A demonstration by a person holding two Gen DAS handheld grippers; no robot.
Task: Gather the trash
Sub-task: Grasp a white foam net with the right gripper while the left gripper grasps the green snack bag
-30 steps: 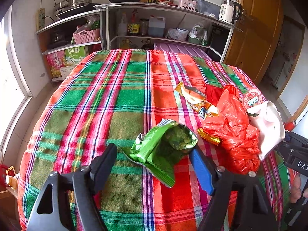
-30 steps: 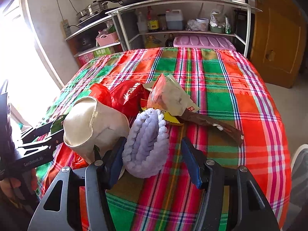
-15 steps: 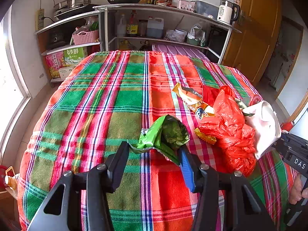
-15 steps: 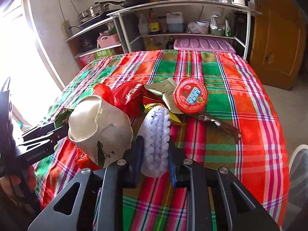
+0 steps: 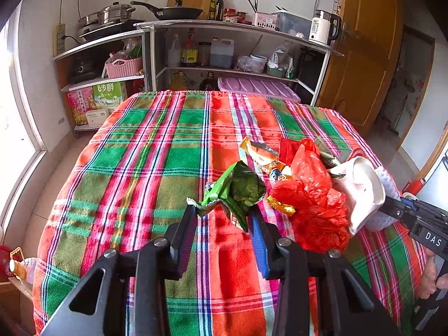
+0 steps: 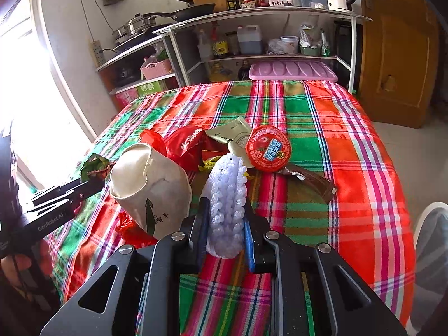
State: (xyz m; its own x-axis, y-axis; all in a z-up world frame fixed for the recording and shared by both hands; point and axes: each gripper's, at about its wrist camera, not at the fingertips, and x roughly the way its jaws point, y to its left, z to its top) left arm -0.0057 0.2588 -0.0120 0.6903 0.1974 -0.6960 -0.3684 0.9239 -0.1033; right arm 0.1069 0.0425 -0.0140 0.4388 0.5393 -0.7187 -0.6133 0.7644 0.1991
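the left gripper (image 5: 222,218) has its jaws pinching the lower edge of a green wrapper (image 5: 235,189), which stands up off the plaid table (image 5: 156,151) near the view's centre. at 3 o'clock from the wrapper lies a red bag (image 5: 313,196), and beyond that a white pouch (image 5: 361,190). an orange wrapper (image 5: 263,155) lies at 1 o'clock from the green one.

the right gripper (image 6: 225,224) has its jaws pressed onto a white foam net (image 6: 228,196), held upright. the pouch (image 6: 151,190) sits at 9 o'clock, just beside the net. a round red lid (image 6: 268,149) lies at 1 o'clock from the net, with a brown wrapper (image 6: 313,180) at 2 o'clock. the left gripper (image 6: 70,196) shows at the far 9 o'clock edge.
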